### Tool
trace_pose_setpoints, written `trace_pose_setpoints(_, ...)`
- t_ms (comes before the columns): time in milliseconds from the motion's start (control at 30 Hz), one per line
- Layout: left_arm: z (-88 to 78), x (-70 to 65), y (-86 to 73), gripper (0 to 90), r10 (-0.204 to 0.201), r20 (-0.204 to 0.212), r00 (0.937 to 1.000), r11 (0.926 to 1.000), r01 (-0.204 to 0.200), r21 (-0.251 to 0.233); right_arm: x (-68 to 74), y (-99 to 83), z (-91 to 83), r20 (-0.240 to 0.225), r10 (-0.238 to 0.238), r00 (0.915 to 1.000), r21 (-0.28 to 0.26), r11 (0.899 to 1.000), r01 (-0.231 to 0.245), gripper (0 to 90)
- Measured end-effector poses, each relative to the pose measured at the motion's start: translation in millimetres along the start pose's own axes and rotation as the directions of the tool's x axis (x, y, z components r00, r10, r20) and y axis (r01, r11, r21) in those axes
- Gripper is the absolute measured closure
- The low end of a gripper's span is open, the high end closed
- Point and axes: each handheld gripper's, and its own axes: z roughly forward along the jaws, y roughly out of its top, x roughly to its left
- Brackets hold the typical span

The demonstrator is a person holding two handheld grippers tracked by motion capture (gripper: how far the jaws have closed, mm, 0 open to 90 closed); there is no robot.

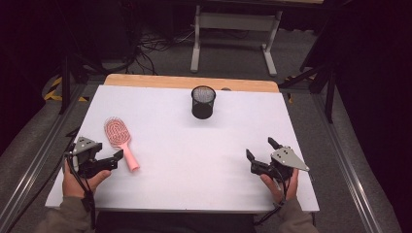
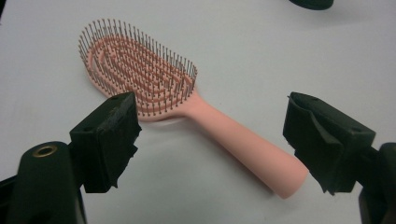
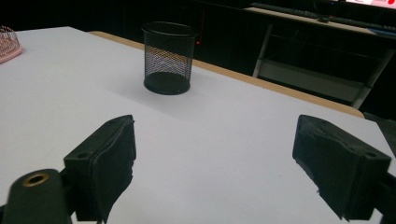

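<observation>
You've got no readable text, label, brand or number anywhere here, not on any item in front of you.

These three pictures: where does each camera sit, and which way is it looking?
High view: above the person's side, looking forward and down on the table; forearms, hands, left hand-held gripper and right hand-held gripper show.
Left gripper view: rides on the left hand-held gripper, looking past its open jaws at the pink hairbrush.
Right gripper view: rides on the right hand-held gripper, facing the black mesh cup between open jaws.
Shared: hairbrush and cup appear in all three.
</observation>
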Motion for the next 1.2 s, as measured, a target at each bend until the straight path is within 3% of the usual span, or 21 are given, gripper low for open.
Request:
trace_pose_setpoints(100,7.5,-0.2,3.1,21.4,-0.007,0.0,1.0,0.9993,0.007,0.037,-2.2,-2.2,0.4,0.004,-0.003,1.0,0.013,1.0,0.003,14.2)
trace_pose_setpoints(167,11.8,0.1,4.5,24.4,-0.038,0.009,0.9993,0.9963,0.037,0.078,-2.9,-2.8,0.6,0.01,0.002,0.9999,0.019,1.0,-0.002,14.4)
trace_pose_setpoints(233,15.1,0.6,6.6,25.6,-0.063,0.008,0.998,0.9921,0.062,0.11,-2.5,-2.4,0.9,0.016,0.004,0.9999,0.02,1.0,-0.005,14.6)
trace_pose_setpoints(333,17.4,1.8,14.8,25.2,-0.058,-0.053,0.9969,0.9843,0.066,0.164,-0.4,-1.6,4.8,0.012,-0.004,0.9999,0.029,1.0,0.004,14.6)
trace_pose_setpoints(367,15.1,8.6,20.7,25.1,-0.086,-0.053,0.9949,0.9796,0.094,0.178,-0.4,-1.6,6.5,0.011,-0.011,0.9999,0.032,0.999,0.011,14.5)
trace_pose_setpoints(500,17.0,14.3,25.0,24.3,-0.121,-0.044,0.9917,0.9717,0.127,0.199,1.8,-2.7,10.9,-0.002,-0.025,0.9997,0.054,0.998,0.025,14.6)
trace_pose_setpoints(567,22.8,11.4,24.5,24.3,-0.124,-0.028,0.9919,0.9636,0.127,0.235,2.8,-2.6,12.4,-0.004,-0.028,0.9996,0.062,0.998,0.028,14.6)
trace_pose_setpoints(600,22.8,11.4,24.5,26.3,-0.124,-0.028,0.9919,0.9636,0.127,0.235,2.9,-2.7,13.3,-0.006,-0.033,0.9995,0.067,0.997,0.033,14.6)
trace_pose_setpoints(667,29.5,2.3,22.5,33.3,-0.101,0.014,0.9948,0.9527,0.093,0.29,3.6,-3.5,15.3,-0.008,-0.037,0.9993,0.078,0.996,0.037,14.6)
trace_pose_setpoints(700,29.5,2.3,22.5,36.1,-0.101,0.014,0.9948,0.9527,0.093,0.29,4.0,-4.1,16.2,-0.012,-0.038,0.9992,0.088,0.995,0.039,14.8)
trace_pose_setpoints(733,37.2,-1.3,21.1,38.6,-0.107,0.037,0.9935,0.9343,0.088,0.345,5.0,-5.1,17.7,-0.023,-0.041,0.9989,0.099,0.994,0.043,14.8)
trace_pose_setpoints(767,37.2,-1.3,21.1,38.9,-0.107,0.037,0.9935,0.9343,0.088,0.345,5.0,-5.1,17.7,-0.023,-0.041,0.9989,0.099,0.994,0.043,14.8)
trace_pose_setpoints(833,42.6,-1.2,22.7,39.6,-0.116,0.039,0.9925,0.9157,0.091,0.391,6.8,-6.3,19.1,-0.025,-0.06,0.9979,0.117,0.991,0.062,14.8)
trace_pose_setpoints(867,44.9,-1.9,24.7,40.0,-0.139,0.046,0.9893,0.9059,0.108,0.409,7.6,-6.7,19.5,-0.025,-0.071,0.9972,0.125,0.989,0.073,14.8)
trace_pose_setpoints(900,46.5,-2.4,28.0,40.6,-0.158,0.039,0.9867,0.8936,0.126,0.431,8.3,-6.9,19.7,-0.027,-0.077,0.9967,0.128,0.989,0.08,14.8)
trace_pose_setpoints(967,48.5,-1.6,34.6,40.0,-0.177,0.0,0.9842,0.8792,0.158,0.449,8.7,-7.2,19.7,-0.029,-0.077,0.9966,0.134,0.988,0.08,14.8)
trace_pose_setpoints(1067,53.8,2.6,39.6,40.3,-0.255,-0.042,0.9661,0.8469,0.244,0.473,7.8,-8.4,19.8,-0.03,-0.067,0.9973,0.147,0.987,0.071,14.8)
trace_pose_setpoints(1133,58.8,5.7,40.4,40.2,-0.316,-0.084,0.945,0.8124,0.315,0.49,7.5,-8.8,20.0,-0.03,-0.067,0.9973,0.152,0.986,0.07,14.8)
trace_pose_setpoints(1167,60.9,6.2,40.0,40.2,-0.337,-0.09,0.9373,0.8022,0.335,0.494,7.4,-8.9,20.1,-0.034,-0.064,0.9974,0.155,0.985,0.069,14.8)
trace_pose_setpoints(1200,64.6,6.6,39.4,40.5,-0.357,-0.113,0.9271,0.7854,0.364,0.501,7.3,-8.9,20.2,-0.037,-0.063,0.9973,0.156,0.985,0.068,14.8)
